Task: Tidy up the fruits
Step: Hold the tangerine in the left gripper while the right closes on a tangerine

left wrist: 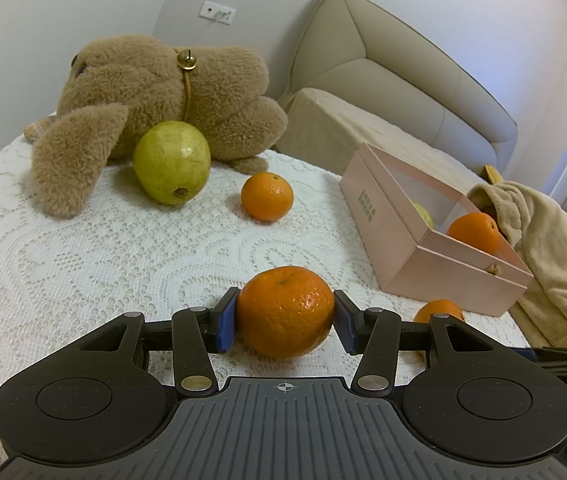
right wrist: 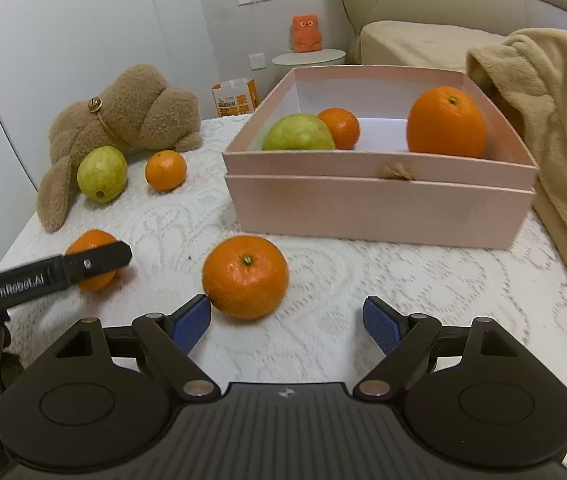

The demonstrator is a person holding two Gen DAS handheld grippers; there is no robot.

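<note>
Only rt view, orange toy (right wrist: 305,33), box (right wrist: 379,204) interior

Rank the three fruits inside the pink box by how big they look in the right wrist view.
1. The green guava and the big orange at the right look about alike; the box wall hides part of each, so I won't rank them.
2. The small orange between them, smallest.

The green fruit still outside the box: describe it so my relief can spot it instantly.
Find the brown plush toy lying at the table's far left. The green fruit rests against its front, beside a small orange. It is the only green fruit on the lace cloth; the other one sits inside the pink box.
</note>
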